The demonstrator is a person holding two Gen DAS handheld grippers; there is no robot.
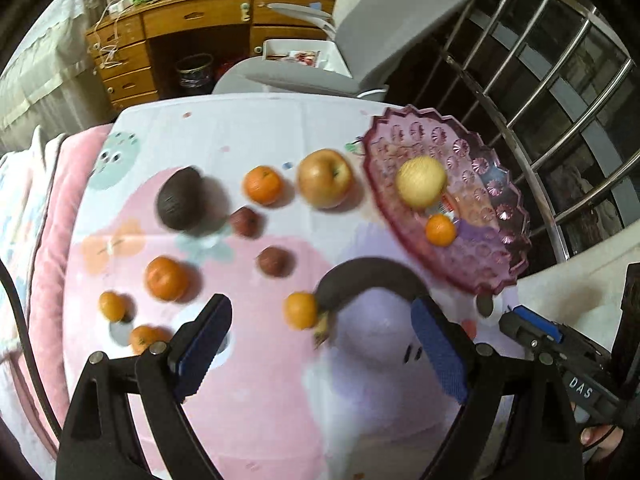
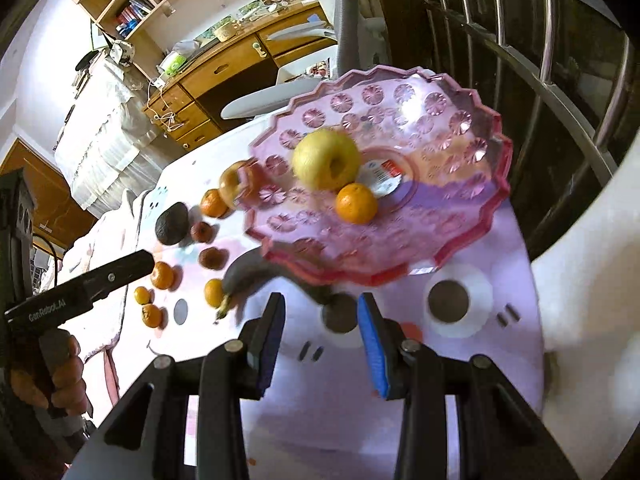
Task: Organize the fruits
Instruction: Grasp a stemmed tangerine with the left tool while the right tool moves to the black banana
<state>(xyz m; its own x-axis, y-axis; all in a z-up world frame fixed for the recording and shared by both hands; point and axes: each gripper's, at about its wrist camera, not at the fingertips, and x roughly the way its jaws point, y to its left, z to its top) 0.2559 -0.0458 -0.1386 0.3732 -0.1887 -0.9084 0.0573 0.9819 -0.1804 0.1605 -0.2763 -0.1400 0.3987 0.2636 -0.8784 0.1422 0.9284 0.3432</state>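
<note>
A pink glass bowl holds a yellow apple and a small orange. On the printed cloth lie a red-yellow apple, an avocado, two dark red fruits, several oranges and a dark banana. My left gripper is wide open above the cloth, just short of the banana, holding nothing. My right gripper hovers before the bowl's near rim, its jaws narrowly apart and empty.
A grey chair and a wooden desk stand beyond the table's far edge. A metal railing runs along the right, close behind the bowl. A pink cushion lies at the left.
</note>
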